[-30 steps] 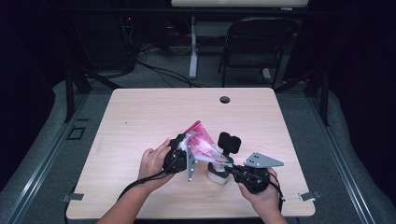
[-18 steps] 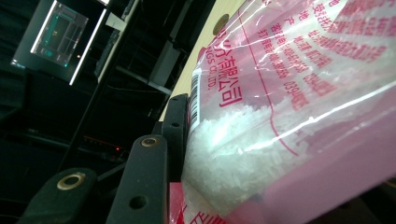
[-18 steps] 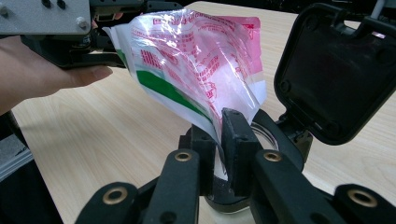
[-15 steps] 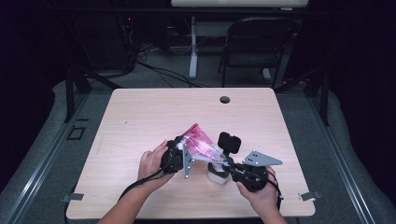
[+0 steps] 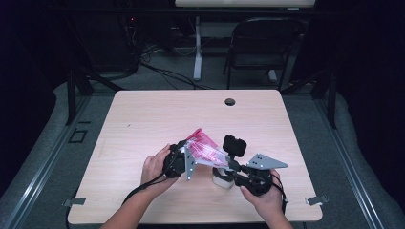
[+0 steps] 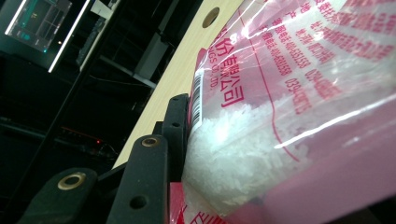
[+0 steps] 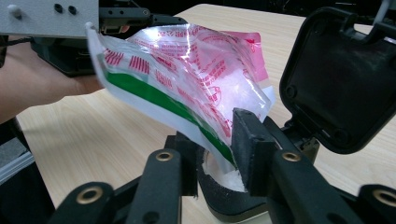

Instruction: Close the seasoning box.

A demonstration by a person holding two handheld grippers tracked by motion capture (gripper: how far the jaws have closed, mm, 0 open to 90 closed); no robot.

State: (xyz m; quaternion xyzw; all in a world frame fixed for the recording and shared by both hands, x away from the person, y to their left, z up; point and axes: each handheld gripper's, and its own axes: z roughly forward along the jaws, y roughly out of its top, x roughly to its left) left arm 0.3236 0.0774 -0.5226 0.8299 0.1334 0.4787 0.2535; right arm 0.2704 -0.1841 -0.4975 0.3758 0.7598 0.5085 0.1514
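The left tool [image 5: 184, 160] is gripping the bag of white grains [image 5: 206, 150] and tipping it over the open-lidded container [image 5: 222, 177], while the right tool [image 7: 217, 154], jaws just opening, is straddling the bag's lower corner; next, steady tilting.

Glossy clear plastic bag [image 7: 196, 70], wood-grain table [image 5: 157, 119]

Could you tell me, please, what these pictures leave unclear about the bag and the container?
- Bag print: high view, too small.
- Left claw: its far jaw is behind the bag, left gripper view.
- Container: right claw jaws and the bag's edge cover its opening; fill level unclear.
- Lid: cut off at the top edge.
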